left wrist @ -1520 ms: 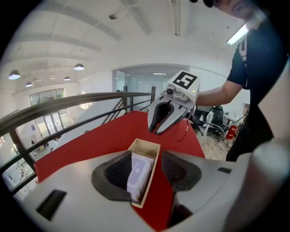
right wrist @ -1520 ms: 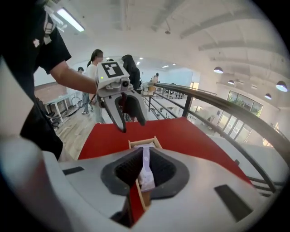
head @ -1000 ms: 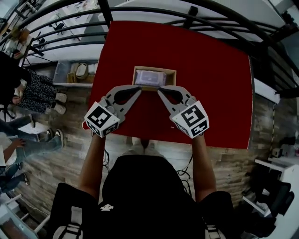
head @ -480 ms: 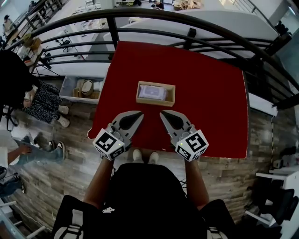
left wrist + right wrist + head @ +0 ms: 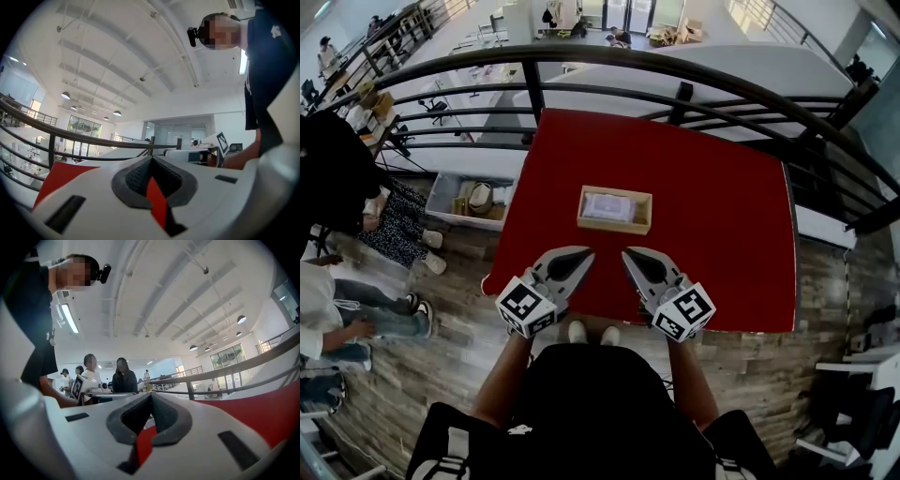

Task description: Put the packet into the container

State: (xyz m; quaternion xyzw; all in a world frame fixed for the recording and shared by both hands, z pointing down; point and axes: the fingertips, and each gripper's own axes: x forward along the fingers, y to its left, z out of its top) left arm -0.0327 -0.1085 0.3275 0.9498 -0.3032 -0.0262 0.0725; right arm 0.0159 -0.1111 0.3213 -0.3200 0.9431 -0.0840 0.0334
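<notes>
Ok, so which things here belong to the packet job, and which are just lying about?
Part of the job:
- packet, lying inside the container
- left tool and right tool, both shut and empty
- red table

Just lying about:
- grey bin on the floor, with odds and ends in it
- railing
- bystanders at the left

Bright, even daylight floods the head view: red table (image 5: 712, 216) vivid, barely a shadow on it, railing (image 5: 532, 89) bowed hard by the fisheye. Both gripper views sit inside a dark round vignette. Ceiling lamps (image 5: 65, 95) glow, a strip light (image 5: 69, 318) flares white, windows (image 5: 225, 357) blow out, and the left gripper (image 5: 151, 161) goes soft right against the lens
</notes>
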